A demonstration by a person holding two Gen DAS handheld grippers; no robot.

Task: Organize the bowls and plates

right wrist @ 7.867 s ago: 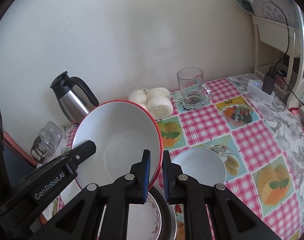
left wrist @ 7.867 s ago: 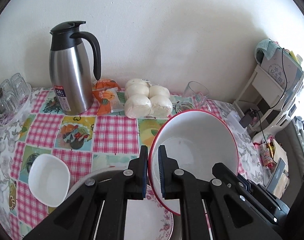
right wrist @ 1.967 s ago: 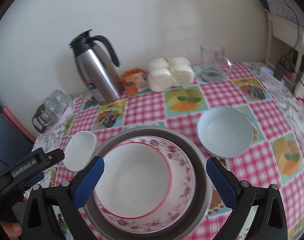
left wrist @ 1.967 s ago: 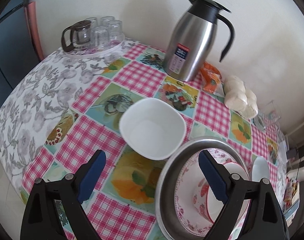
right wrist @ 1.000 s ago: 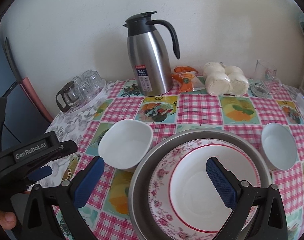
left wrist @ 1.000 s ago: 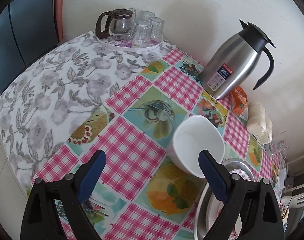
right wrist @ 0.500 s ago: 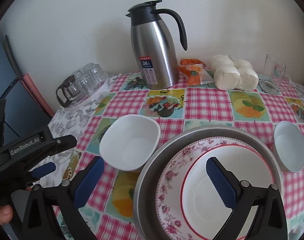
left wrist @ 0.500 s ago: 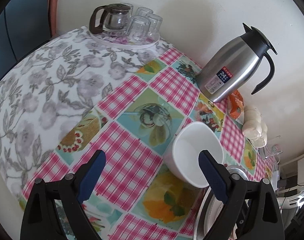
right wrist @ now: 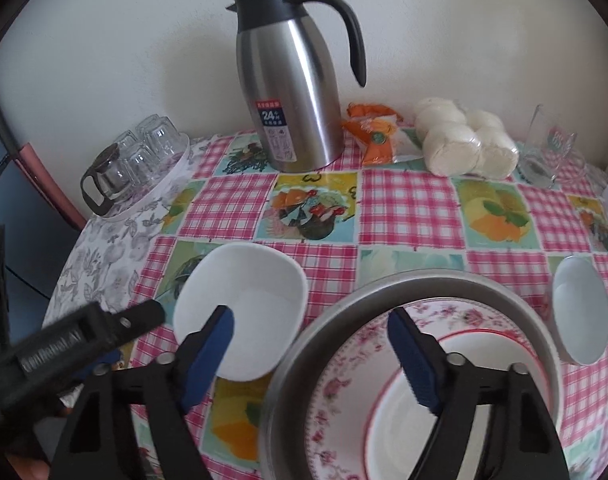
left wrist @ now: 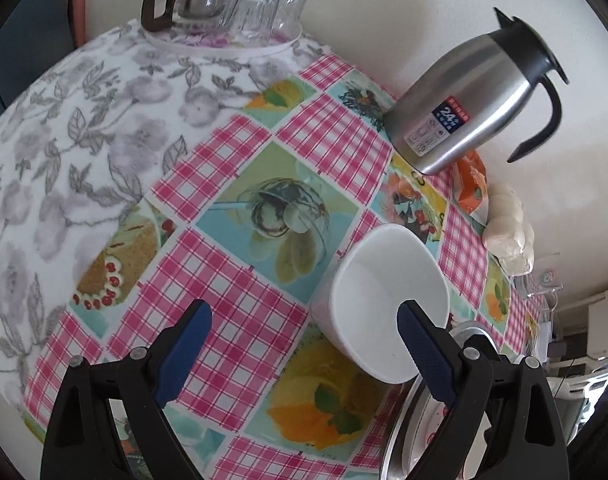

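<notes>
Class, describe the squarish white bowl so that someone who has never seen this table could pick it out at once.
Start at the tall stainless-steel thermal jug with a black handle by the wall, then come forward across the pink checked tablecloth. The squarish white bowl sits left of the large round metal tray. Unlike the small round white bowl to the tray's right, its rim has rounded corners.

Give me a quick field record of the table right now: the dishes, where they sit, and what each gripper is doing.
stack: red-rimmed bowl on floral plate inside metal pan
square white bowl: on tablecloth, left of the pan
round white bowl: right of the pan
left gripper: open, empty, one finger over the square bowl
right gripper: jaws closing, astride the square bowl and pan rims, gripping nothing
backdrop: steel jug by the wall
</notes>
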